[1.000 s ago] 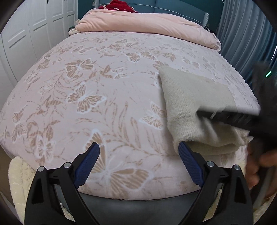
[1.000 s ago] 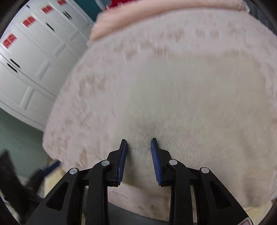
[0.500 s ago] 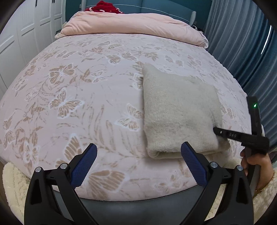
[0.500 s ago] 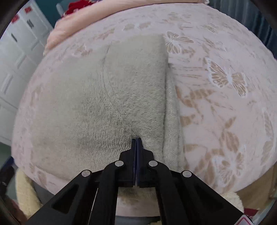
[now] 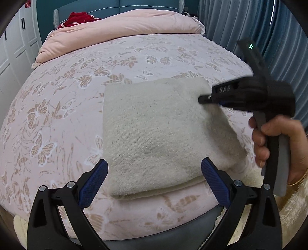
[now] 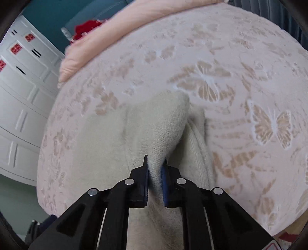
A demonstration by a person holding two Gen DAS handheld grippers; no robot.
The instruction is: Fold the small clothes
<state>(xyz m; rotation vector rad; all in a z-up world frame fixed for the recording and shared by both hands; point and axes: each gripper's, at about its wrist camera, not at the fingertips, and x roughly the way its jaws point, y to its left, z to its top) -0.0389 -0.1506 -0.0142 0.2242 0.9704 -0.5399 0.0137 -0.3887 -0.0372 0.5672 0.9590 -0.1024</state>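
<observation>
A folded cream knit garment (image 5: 154, 134) lies on the pink butterfly bedsheet (image 5: 57, 115) near the bed's front edge. My left gripper (image 5: 154, 177) is open and empty, hovering just before the garment's near edge. My right gripper (image 6: 155, 169) is shut on a raised fold of the garment (image 6: 165, 127) at its right side and lifts it a little. In the left wrist view the right gripper (image 5: 204, 100) pinches the garment's far right corner, held by a hand (image 5: 277, 138).
A pink duvet (image 5: 119, 28) with a red item (image 5: 80, 17) lies across the head of the bed. White wardrobe doors (image 6: 21, 92) stand at the left, blue curtains (image 5: 250, 25) at the right. A fluffy cream rug (image 5: 288, 207) lies below the bed's edge.
My right gripper closed, then took hold of the garment's right edge and lifted it. The left gripper moved closer to the garment, still open.
</observation>
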